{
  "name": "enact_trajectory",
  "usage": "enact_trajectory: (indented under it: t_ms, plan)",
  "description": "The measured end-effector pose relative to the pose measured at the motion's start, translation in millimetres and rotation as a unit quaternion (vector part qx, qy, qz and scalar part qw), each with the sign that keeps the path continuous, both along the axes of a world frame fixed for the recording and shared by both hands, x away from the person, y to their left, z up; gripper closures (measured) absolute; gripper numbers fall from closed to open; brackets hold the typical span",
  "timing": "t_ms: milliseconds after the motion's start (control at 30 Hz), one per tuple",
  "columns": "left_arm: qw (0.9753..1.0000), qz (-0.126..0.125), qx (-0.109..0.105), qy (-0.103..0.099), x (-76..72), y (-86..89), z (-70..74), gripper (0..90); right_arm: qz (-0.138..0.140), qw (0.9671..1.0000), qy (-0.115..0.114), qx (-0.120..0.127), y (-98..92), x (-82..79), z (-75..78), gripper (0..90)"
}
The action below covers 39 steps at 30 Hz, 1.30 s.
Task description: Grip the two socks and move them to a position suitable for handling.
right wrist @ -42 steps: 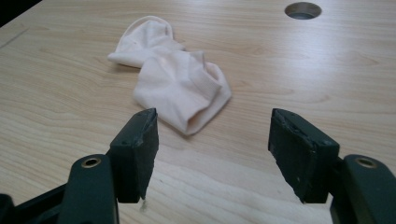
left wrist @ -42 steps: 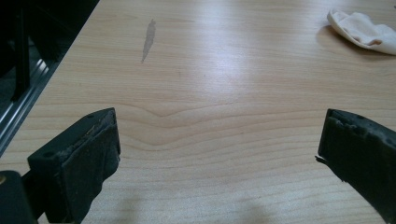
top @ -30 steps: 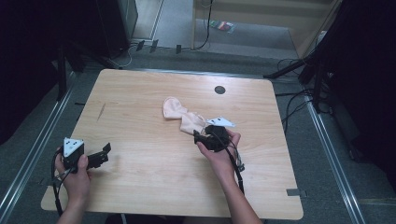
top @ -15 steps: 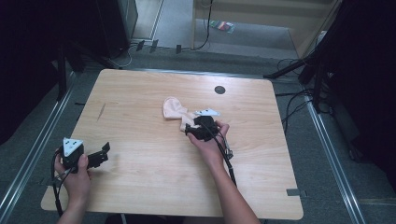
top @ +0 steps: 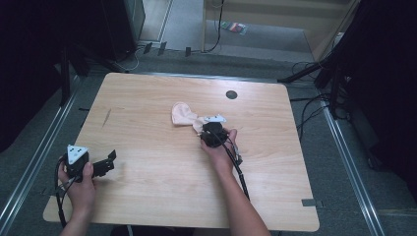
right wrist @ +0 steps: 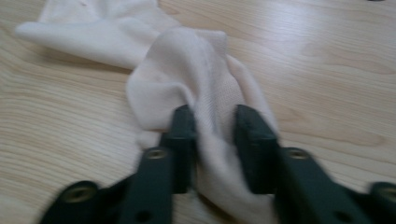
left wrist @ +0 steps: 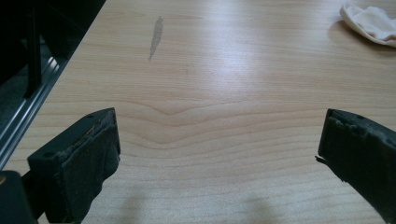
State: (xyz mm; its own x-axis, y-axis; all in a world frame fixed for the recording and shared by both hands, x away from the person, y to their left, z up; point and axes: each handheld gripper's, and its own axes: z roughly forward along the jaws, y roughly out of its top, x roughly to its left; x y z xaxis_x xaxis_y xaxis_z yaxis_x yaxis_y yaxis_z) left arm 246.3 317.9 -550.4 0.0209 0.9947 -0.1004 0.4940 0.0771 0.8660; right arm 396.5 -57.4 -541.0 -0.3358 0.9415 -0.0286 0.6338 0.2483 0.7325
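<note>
My right gripper (right wrist: 215, 126) is clamped on the sock (right wrist: 187, 70); lifting remains. My left gripper (left wrist: 219, 154), jaws apart, waits well left of the sock.

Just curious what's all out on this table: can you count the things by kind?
Pale sock: 1
Hand-held grippers: 2, the left gripper open and the right gripper pinching the sock
Black grommet in the table: 1
Total: 4

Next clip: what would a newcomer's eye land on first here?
The pale sock bunched near the middle of the wooden table, with the right gripper pinching a fold of its near end. The left gripper rests wide open by the table's near left edge.
</note>
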Motion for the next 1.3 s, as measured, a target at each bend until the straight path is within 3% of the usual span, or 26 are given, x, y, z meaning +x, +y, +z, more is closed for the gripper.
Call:
enact_trajectory:
  t_ms: [33, 67, 167, 267, 400, 467, 500, 533, 633, 733, 767, 833, 867, 933, 967, 1067, 1133, 1233, 1300]
  plan:
    - [1.0, 0.0, 0.0, 0.0, 0.0, 0.0, 0.0, 0.0, 0.0, 1.0, 0.0, 0.0, 0.0, 0.0, 0.0, 76.1]
    - [1.0, 0.0, 0.0, -0.001, -0.1, -0.1, 0.0, 0.0, -0.004, 1.0, 0.0, -0.003, -4.8, 1.3, 0.6, 83.5]
    - [1.0, 0.001, 0.0, -0.002, -0.3, -0.2, 0.0, 0.0, -0.008, 0.9999, 0.009, 0.011, -12.5, 3.8, 4.1, 84.5]
    - [1.0, 0.0, -0.001, -0.006, -1.2, 0.6, 0.1, 0.0, -0.008, 0.999, -0.012, 0.042, -28.4, -2.1, 23.6, 84.8]
    - [0.9996, -0.026, -0.007, -0.011, -0.6, -1.1, 0.4, 0.0, 0.021, 0.9973, -0.035, 0.06, -36.1, -22.3, 51.4, 84.9]
    - [0.9992, -0.039, 0.001, -0.009, -0.9, -4.5, 2.2, 0.0, 0.04, 0.9961, -0.049, 0.061, -38.8, -34.7, 62.4, 84.9]
    - [0.9992, -0.039, 0.001, -0.009, -0.9, -4.5, 2.2, 0.0, 0.04, 0.9961, -0.049, 0.061, -38.8, -34.7, 62.4, 84.9]
    - [0.9987, -0.049, -0.012, -0.009, -1.8, -9.0, 5.8, 0.0, 0.053, 0.995, -0.06, 0.06, -41.6, -47.7, 71.0, 84.9]
    - [0.9982, -0.058, -0.009, -0.013, -3.5, -17.2, 10.4, 0.0, 0.072, 0.9929, -0.068, 0.065, -45.1, -60.5, 77.5, 84.9]
    - [0.9948, -0.098, -0.012, -0.024, -8.3, -39.3, 24.5, 0.0, 0.121, 0.9879, -0.07, 0.067, -50.5, -84.6, 82.0, 84.8]
    - [0.9948, -0.098, -0.012, -0.024, -8.3, -39.3, 24.5, 0.0, 0.121, 0.9879, -0.07, 0.067, -50.5, -84.6, 82.0, 84.8]
    - [0.9913, -0.124, -0.015, -0.041, -12.3, -55.2, 34.1, 0.0, 0.137, 0.9863, -0.064, 0.065, -52.1, -94.6, 79.1, 84.8]
    - [0.988, -0.146, -0.008, -0.049, -14.4, -68.3, 40.4, 0.0, 0.144, 0.9855, -0.062, 0.064, -52.9, -101.6, 75.3, 84.8]
    - [0.9843, -0.168, -0.001, -0.054, -15.2, -83.1, 45.8, 0.0, 0.146, 0.9849, -0.063, 0.067, -53.4, -109.0, 70.8, 84.8]
    - [0.9843, -0.168, -0.001, -0.054, -15.2, -83.1, 45.8, 0.0, 0.146, 0.9849, -0.063, 0.067, -53.4, -109.0, 70.8, 84.8]
    - [0.9796, -0.192, 0.0, -0.059, -12.3, -105.5, 51.2, 0.0, 0.156, 0.9842, -0.061, 0.057, -48.4, -121.1, 61.4, 84.6]
    - [0.979, -0.195, -0.004, -0.059, -11.2, -109.2, 51.3, 0.0, 0.16, 0.9836, -0.06, 0.056, -46.8, -123.5, 58.9, 84.7]
    - [0.9752, -0.213, -0.014, -0.057, -10.2, -117.4, 48.1, 0.0, 0.193, 0.978, -0.056, 0.054, -40.6, -131.3, 50.7, 84.6]
    - [0.9701, -0.237, -0.01, -0.053, -10.6, -120.0, 43.5, 0.0, 0.225, 0.9719, -0.056, 0.041, -34.4, -136.4, 42.7, 84.5]
